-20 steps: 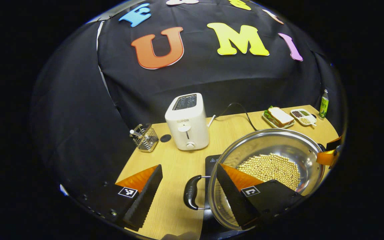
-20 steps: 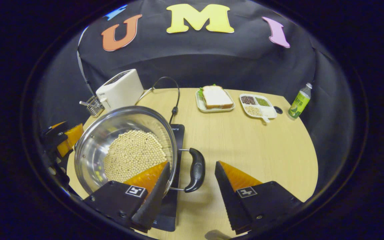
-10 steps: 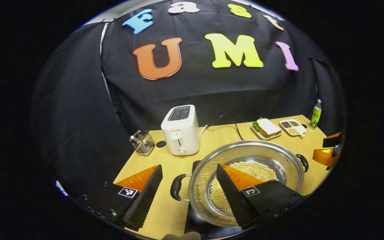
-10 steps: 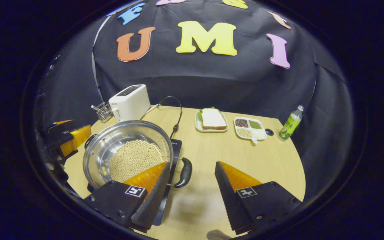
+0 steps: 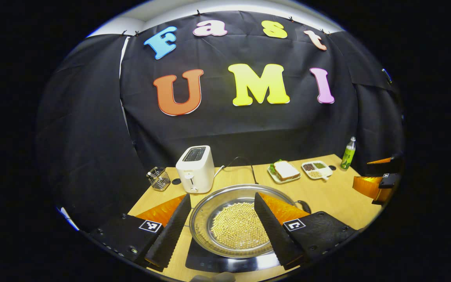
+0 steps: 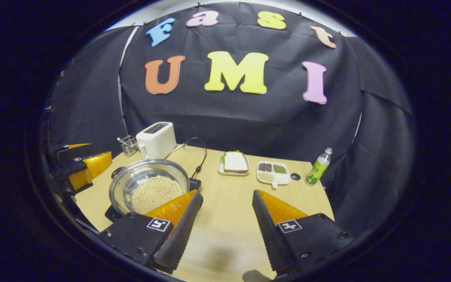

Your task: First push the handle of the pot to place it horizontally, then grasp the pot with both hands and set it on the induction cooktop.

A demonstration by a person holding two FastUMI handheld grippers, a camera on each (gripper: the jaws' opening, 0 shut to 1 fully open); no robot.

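Wooden table [image 6: 307, 196] under pot [image 6: 131, 178]

The booth is lit evenly from overhead, bright on the pale wooden table [image 6: 249, 203] and flat on the dark cloth behind it. The steel pot [image 5: 233, 223] catches that light: a soft glare runs along its rim and inner wall, though the beans inside stay readable. Shadows are short and soft; a faint blurred patch sits on the table between the right gripper [image 6: 225, 231] fingers. Both fisheye views bend hard toward the rim, so the table edge curves and the far bottle [image 6: 318, 166] leans. The close fingers of the left gripper [image 5: 221, 231] look sharp, their ridges crisp. Small distant items stay slightly soft.
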